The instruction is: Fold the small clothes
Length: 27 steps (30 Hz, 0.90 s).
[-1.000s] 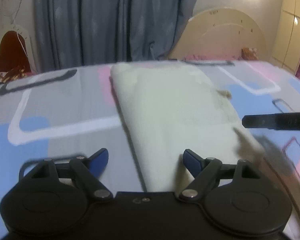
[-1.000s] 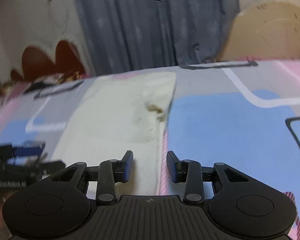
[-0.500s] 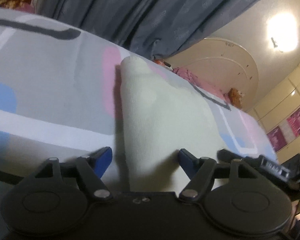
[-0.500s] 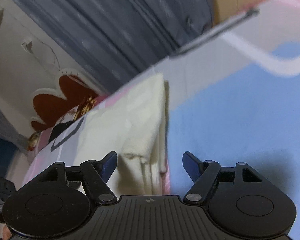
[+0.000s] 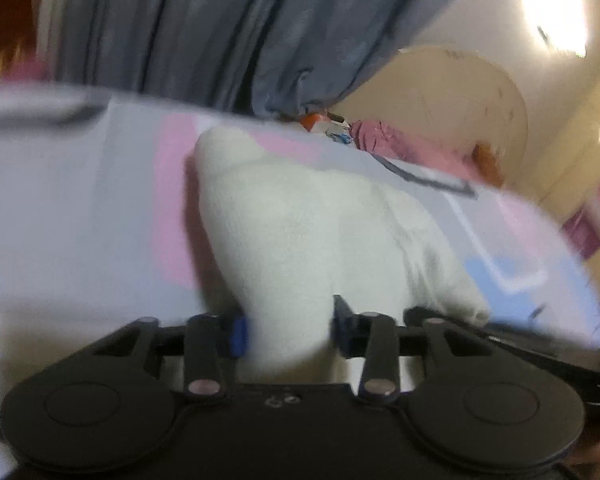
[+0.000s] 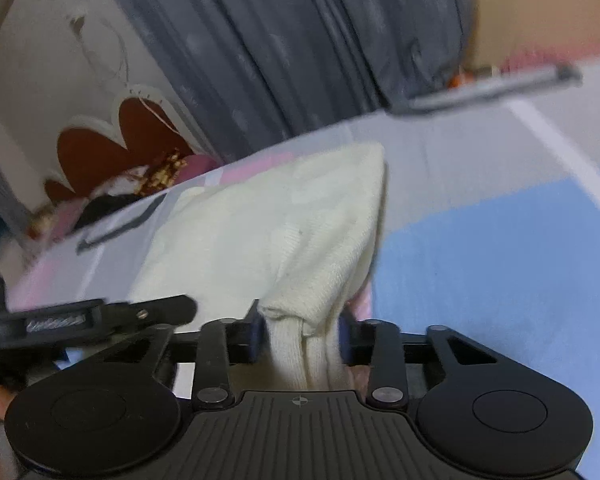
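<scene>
Both grippers have just closed on the near edge of a cream garment (image 5: 300, 232): left gripper (image 5: 288, 330) at 6 o'clock, right gripper (image 6: 300, 330) likewise. It lies on the patterned bedsheet (image 6: 500, 264), partly folded; another fold likely remains.

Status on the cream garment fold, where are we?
Done: the cream garment already lies as a narrow, folded strip on the patterned bedsheet. In hand: the left gripper and right gripper have just been closing and now pinch its near corners, fabric bunched between the pads. Left: carrying that near edge over to the far end and releasing.
</scene>
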Available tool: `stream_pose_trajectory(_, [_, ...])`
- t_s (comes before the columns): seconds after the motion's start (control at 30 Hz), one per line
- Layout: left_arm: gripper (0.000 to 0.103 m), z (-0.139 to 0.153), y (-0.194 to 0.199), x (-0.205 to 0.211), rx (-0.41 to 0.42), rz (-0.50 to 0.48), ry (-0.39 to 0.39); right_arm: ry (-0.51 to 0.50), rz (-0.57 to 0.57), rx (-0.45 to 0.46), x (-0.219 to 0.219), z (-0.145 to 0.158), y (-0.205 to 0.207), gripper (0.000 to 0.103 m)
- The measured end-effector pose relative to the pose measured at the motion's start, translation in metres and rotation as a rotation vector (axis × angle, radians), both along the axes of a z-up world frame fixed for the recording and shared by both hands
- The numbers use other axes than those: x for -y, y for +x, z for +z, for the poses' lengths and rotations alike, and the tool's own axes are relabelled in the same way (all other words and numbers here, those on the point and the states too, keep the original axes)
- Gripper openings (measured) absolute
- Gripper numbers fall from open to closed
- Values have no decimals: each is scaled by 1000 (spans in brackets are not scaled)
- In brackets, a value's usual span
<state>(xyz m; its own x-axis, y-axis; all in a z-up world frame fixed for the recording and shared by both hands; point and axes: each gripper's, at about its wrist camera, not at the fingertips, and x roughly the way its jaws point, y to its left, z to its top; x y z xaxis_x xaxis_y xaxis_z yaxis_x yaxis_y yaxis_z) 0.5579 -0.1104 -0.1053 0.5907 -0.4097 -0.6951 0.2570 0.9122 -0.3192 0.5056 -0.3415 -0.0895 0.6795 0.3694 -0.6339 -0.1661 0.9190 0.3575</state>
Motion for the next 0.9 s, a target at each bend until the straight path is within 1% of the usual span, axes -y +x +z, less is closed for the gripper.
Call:
stream_pose_trajectory(0.07, [32,10,-11,9,57,-17,79,-107,14,65,-16,10,-13,28])
stream_pose_trajectory(0.13, [32,18,-21,8,87,-21,102,-159,22,108,-25,19,-23,27])
stream_pose_trajectory(0.2, [32,27,-32,-1,114,-17,109,-170,31,138,-32,29,-35,27])
stream_pose_trajectory(0.3, [32,44,-50,-19,160,-8,152,-172,61,168,-45,39,-53,27])
stream_pose_trajectory(0.4, [32,55,-68,-46,188,12,213,-165,103,190,-78,46,-67,27])
stream_pose_trajectory(0.53, [32,63,-86,-95,178,70,252,-120,157,193,-135,45,-71,27])
stream_pose_trajectory(0.67, [32,64,-102,-141,148,133,293,-90,222,191,-194,39,-75,27])
stream_pose_trajectory(0.83, [32,56,-111,-178,106,183,312,-63,291,160,-243,29,-74,27])
stream_pose_trajectory(0.87, [34,52,-111,-182,94,186,315,-61,301,151,-250,25,-74,27])
stream_pose_trajectory(0.9, [39,46,-110,-185,72,186,317,-59,306,140,-253,22,-70,27])
